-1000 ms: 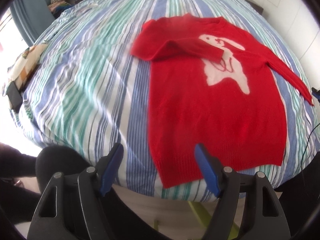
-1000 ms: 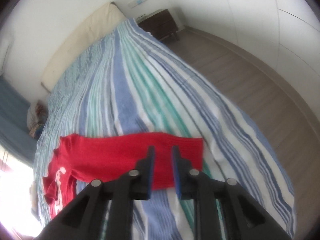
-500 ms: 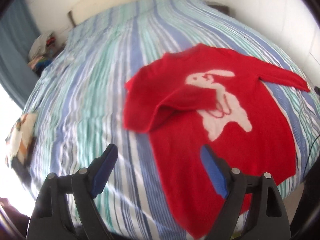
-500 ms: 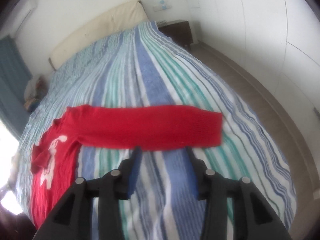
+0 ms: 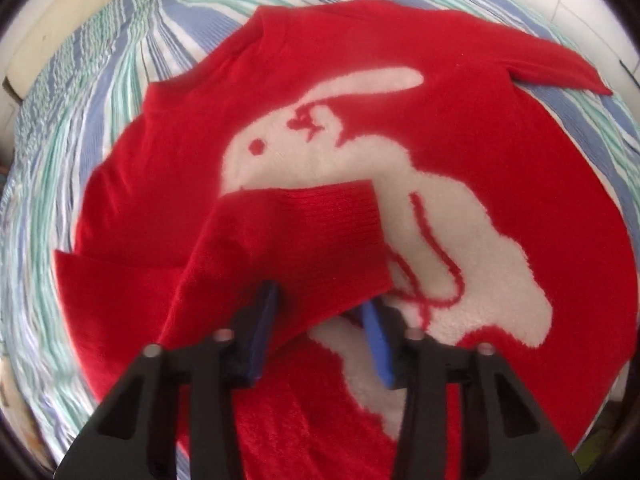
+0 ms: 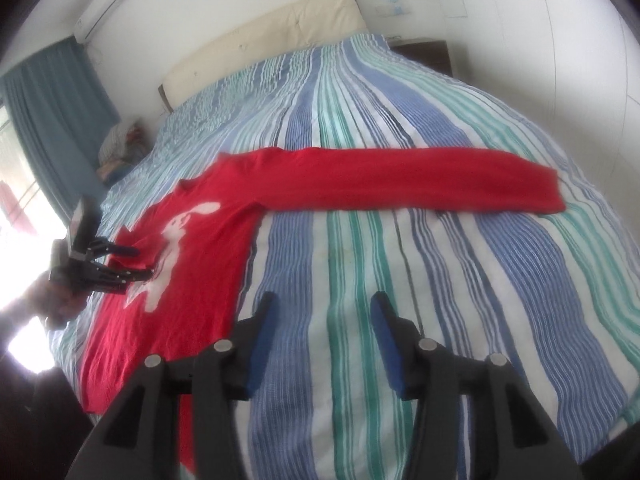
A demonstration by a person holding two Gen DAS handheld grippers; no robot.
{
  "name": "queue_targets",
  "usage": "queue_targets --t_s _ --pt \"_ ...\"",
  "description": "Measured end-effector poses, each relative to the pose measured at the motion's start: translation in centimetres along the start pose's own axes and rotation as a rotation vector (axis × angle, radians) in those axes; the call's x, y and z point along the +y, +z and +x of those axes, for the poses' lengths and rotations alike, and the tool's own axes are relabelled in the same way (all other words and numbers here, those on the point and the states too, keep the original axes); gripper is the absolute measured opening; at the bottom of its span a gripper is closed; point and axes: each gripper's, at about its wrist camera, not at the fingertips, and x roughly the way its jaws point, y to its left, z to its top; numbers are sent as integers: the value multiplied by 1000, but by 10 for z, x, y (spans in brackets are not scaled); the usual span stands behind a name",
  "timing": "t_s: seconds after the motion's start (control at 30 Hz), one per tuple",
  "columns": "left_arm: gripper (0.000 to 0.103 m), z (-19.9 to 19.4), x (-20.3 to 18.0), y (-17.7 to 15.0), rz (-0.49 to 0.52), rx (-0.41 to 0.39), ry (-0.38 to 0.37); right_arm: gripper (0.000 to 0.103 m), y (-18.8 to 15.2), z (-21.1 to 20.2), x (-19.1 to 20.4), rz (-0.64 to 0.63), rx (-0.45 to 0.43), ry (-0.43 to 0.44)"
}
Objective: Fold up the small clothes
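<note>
Room: white walls, a blue curtain (image 6: 52, 128) by a bright window at the left, an air conditioner (image 6: 105, 4) high on the wall, a dark nightstand (image 6: 424, 50) beside the head of the bed.
Bed: striped cover (image 6: 400, 280) in blue, green and white fills most of both views; a cream headboard (image 6: 272, 36) stands at the far end.
Sweater: red sweater (image 5: 460, 88) with a white rabbit (image 5: 400, 184) on the chest lies flat on the cover near the bed's left edge, front up.
Far sleeve: right-hand sleeve (image 6: 420, 184) stretches straight out across the stripes, flat and free of either tool.
Near sleeve: folded sleeve (image 5: 288, 248) lies across the chest, its ribbed cuff over the rabbit's lower body.
Left gripper: left gripper (image 5: 320, 324) points steeply down onto the sweater; its jaws have just been closing, and the blue pads (image 5: 262, 328) now pinch the lower edge of the folded sleeve between them.
Right gripper: right gripper (image 6: 322, 332) hovers over bare stripes short of the far sleeve, jaws parted with nothing between them; they have widened within the last second.
Small things: a bundle of clothes (image 6: 120, 140) sits by the curtain.
</note>
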Motion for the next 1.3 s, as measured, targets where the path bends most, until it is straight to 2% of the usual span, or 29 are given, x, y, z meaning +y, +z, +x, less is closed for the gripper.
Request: queue_targets --t_s 0.03,0.13,0.17,0.23,0.33,0.43,0.53,0.6,0.7,0.8,0.9,1.03,1.1,1.13,1.17,1.2,1.23,1.3 --pt "5 -5 4 -1 -34 -15 -3 47 0 0 -2 4 1 -7" --pt "4 -43 38 -13 -207 -126 -92 47 0 -2 -6 16 -11 -18" --pt "3 -61 57 -21 -282 -175 -100 47 0 -2 -6 19 -17 -22" --pt "3 -99 103 -44 -441 -263 -74 47 0 -4 -5 15 -27 -28" --pt "3 -137 191 -97 -746 -345 -11 47 0 -6 -3 2 -32 -30" --pt "3 -150 252 -158 -949 -338 112 47 0 -3 -2 -3 -28 -25" --pt "3 -146 295 -212 -1157 -304 211 47 0 2 1 -6 -18 -22" --pt "3 -139 305 -247 -1256 -279 277 47 -1 5 4 -18 -11 -23" --pt "3 -125 308 -278 -1360 -272 291 47 -4 6 8 -40 -4 -31" --pt "3 -114 308 -289 -1395 -239 284 47 -6 8 8 -42 7 -41" --pt "3 -99 305 -290 -1371 -165 310 47 -7 12 6 -36 20 -46" --pt "6 -76 308 -307 -1412 -77 313 47 -8 16 5 -38 34 -51" --pt "12 -74 306 -311 -1396 -35 325 47 -8 16 5 -40 35 -52" --pt "23 -79 301 -310 -1371 -10 346 47 -8 16 5 -39 37 -51" --pt "41 -87 293 -307 -1330 30 380 47 -7 15 5 -39 41 -48" --pt "49 -98 282 -301 -1277 65 436 47 -6 13 5 -40 46 -43" --pt "53 -112 269 -293 -1208 56 483 48 -3 10 5 -46 50 -44" --pt "56 -140 243 -269 -1039 -4 510 61 6 0 4 -72 51 -59"
